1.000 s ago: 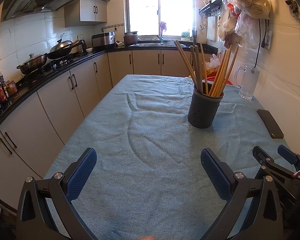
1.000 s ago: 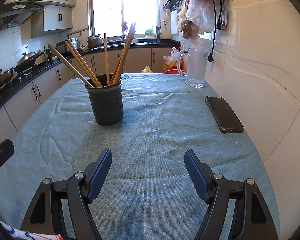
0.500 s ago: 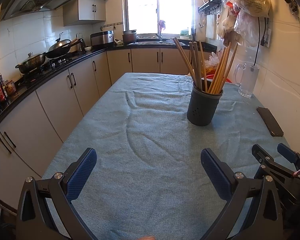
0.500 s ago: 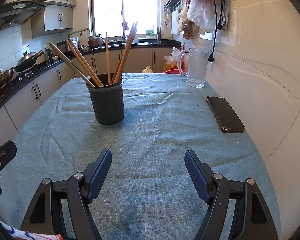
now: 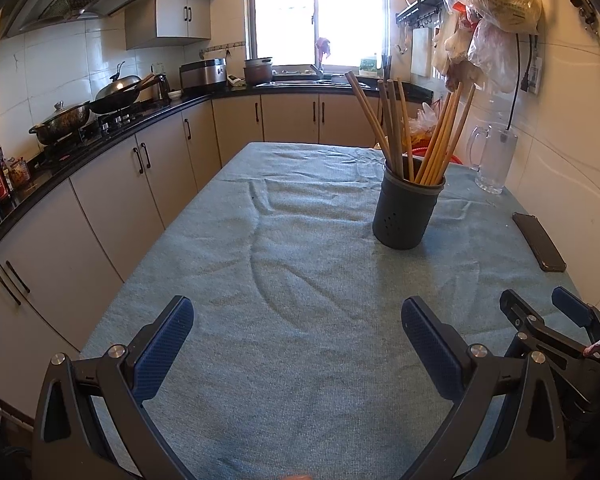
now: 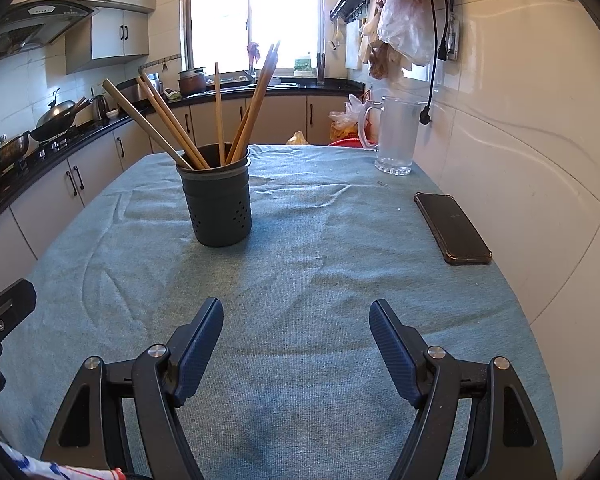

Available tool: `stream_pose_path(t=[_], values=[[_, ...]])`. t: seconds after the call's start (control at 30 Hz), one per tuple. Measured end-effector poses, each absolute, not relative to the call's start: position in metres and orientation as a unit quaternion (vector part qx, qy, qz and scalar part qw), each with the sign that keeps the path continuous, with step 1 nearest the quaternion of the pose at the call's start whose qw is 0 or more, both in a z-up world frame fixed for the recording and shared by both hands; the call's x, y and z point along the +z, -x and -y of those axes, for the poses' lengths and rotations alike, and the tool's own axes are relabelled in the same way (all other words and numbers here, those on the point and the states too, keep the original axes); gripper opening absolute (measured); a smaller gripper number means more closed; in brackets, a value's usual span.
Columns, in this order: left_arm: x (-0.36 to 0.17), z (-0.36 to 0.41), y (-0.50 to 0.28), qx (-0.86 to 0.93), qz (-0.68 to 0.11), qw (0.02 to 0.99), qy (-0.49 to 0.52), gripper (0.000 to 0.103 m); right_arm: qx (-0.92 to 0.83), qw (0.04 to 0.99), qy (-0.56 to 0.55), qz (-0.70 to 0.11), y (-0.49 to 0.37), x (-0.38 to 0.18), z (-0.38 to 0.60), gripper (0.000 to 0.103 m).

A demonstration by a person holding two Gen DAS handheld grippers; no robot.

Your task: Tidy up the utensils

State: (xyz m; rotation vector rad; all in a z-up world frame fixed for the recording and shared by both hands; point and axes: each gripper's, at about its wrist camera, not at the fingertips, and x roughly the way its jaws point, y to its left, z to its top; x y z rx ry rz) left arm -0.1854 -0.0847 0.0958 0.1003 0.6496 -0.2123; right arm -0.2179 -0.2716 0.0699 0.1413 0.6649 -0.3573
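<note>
At the bottom of each view a claw hangs spread and empty over the blue-clothed counter (image 6: 300,280): the left claw (image 5: 297,314), the right claw (image 6: 296,312). Beyond, mid-frame, a dark holder (image 6: 219,204) stands upright, chopsticks (image 6: 220,112) fanned inside. A phone (image 6: 452,227) lies right; farther back, what looks like a clear mug (image 6: 396,138).

Black phone (image 6: 452,228) on teal cloth (image 6: 320,280), glass pitcher (image 6: 396,140) beyond (near wall).
</note>
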Motion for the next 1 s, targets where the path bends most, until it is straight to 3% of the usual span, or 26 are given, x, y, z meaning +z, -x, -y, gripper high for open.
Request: stream_pose_path(t=[1.0], values=[[0.0903, 0.0864, 0.1839, -0.113, -0.334, 0.935, -0.045, 0.103, -0.162, 0.926, -0.065, -0.333, 0.2137, 0.0635, 0.2683, 0.081]])
